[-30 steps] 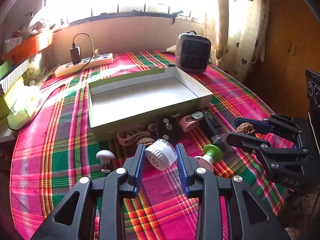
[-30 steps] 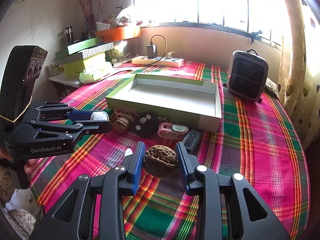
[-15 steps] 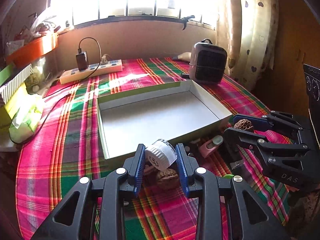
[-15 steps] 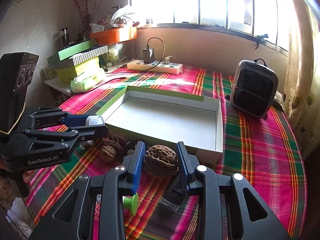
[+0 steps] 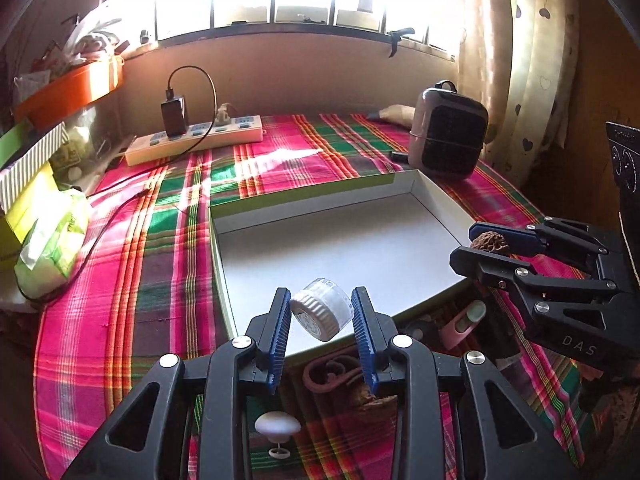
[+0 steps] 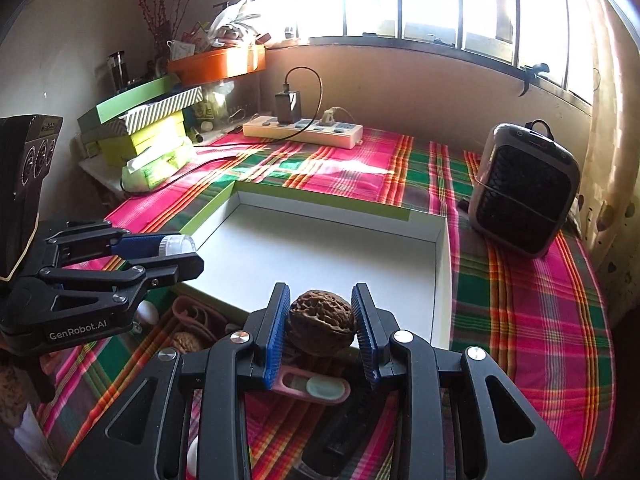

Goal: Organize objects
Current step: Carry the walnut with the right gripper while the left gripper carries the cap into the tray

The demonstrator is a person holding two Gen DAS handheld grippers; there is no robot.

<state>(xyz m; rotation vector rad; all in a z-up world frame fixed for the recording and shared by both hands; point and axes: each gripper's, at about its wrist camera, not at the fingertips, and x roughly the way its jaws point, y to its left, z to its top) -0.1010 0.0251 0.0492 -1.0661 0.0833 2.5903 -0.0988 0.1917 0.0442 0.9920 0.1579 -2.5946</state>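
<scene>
My left gripper (image 5: 322, 314) is shut on a small white ribbed jar (image 5: 322, 309), held over the near edge of the shallow green-sided box (image 5: 316, 192) with a white inside. My right gripper (image 6: 321, 322) is shut on a brown walnut (image 6: 321, 327), held at the box's near rim (image 6: 439, 280). In the left wrist view the right gripper (image 5: 480, 246) with its walnut (image 5: 489, 241) hangs over the box's right corner. The right wrist view has the left gripper (image 6: 180, 254) and its jar (image 6: 176, 245) at the box's left side. Nothing lies in the box.
On the plaid cloth in front of the box lie a pink clip (image 6: 310, 387), a second walnut (image 6: 185, 342), a brownish-pink band (image 5: 326, 374), a white mushroom-shaped knob (image 5: 277, 427) and a dark object (image 6: 348, 432). Behind stand a small heater (image 6: 524, 196), a power strip (image 6: 302, 130) and stacked boxes (image 6: 140, 120).
Both grippers have moved forward from over the loose items to the box's near edge, each keeping its hold. The box has grown larger in both views.
</scene>
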